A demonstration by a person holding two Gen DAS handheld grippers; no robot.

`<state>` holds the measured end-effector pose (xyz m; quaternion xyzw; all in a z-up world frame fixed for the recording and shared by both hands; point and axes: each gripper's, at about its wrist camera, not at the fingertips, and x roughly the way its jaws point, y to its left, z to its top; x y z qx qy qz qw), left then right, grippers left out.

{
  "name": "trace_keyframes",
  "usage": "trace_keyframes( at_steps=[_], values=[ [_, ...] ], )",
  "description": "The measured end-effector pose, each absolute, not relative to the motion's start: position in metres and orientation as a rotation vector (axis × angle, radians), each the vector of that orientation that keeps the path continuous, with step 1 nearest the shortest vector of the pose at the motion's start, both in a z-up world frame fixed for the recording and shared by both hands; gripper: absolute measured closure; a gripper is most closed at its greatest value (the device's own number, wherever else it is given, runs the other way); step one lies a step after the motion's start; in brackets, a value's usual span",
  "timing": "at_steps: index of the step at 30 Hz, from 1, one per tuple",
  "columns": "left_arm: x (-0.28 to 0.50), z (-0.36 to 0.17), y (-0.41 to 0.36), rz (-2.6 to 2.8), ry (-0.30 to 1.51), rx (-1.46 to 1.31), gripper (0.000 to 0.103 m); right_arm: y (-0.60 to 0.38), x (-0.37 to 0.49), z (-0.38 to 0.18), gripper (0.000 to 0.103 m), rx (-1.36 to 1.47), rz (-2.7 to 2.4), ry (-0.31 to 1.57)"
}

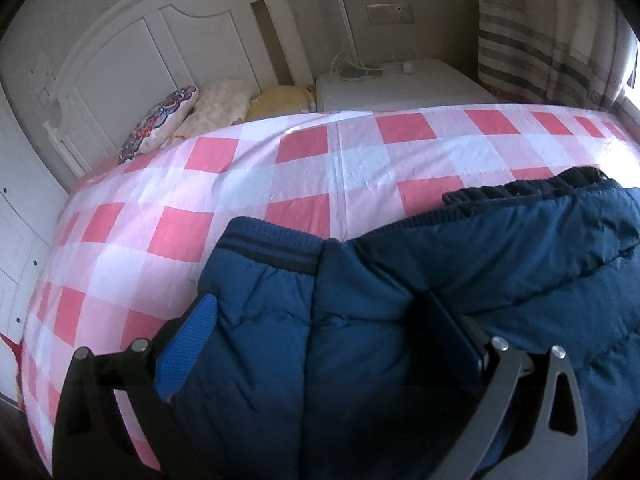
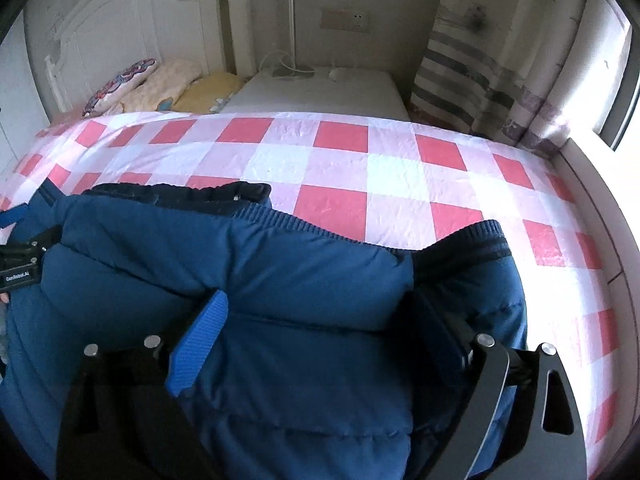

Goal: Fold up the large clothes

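A single dark blue padded jacket was laid on the bed, near its front edge, with ribbed knit bands turned toward the far side; its long axis was seen running across both views, parallel to that edge. One ribbed cuff was visible in the left wrist view. The left tongs were spread wide with quilted fabric bulging between the blue pads; whether the pads pressed on it could not be told. The right tongs were likewise spread, the jacket lying between them unpinched. Three pillows were counted at the white headboard. One white nightstand and one striped curtain were seen beyond the checked sheet.
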<state>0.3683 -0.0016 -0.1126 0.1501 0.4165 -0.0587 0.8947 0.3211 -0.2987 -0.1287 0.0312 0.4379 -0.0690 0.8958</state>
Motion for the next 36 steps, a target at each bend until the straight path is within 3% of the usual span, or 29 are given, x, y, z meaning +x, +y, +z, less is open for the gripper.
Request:
trace_keyframes(
  at_steps=[14, 18, 24, 29, 36],
  values=[
    [0.377, -0.112, 0.028, -0.203, 0.916, 0.075, 0.002, -0.332, 0.312, -0.132, 0.01, 0.321, -0.013, 0.84],
    [0.363, -0.098, 0.026, -0.074, 0.9, 0.136, 0.004, -0.318, 0.311, -0.119, 0.011, 0.234, -0.115, 0.908],
    [0.291, -0.061, -0.011, -0.226, 0.743, 0.214, 0.002, -0.25, 0.273, -0.08, 0.01, 0.052, 0.01, 0.832],
    [0.275, -0.102, -0.055, -0.234, 0.767, 0.379, 0.002, -0.198, 0.266, -0.115, 0.009, -0.175, 0.026, 0.895],
    [0.283, -0.116, -0.045, -0.251, 0.793, 0.297, 0.002, -0.21, 0.271, -0.13, 0.005, -0.082, 0.041, 0.9]
  ],
)
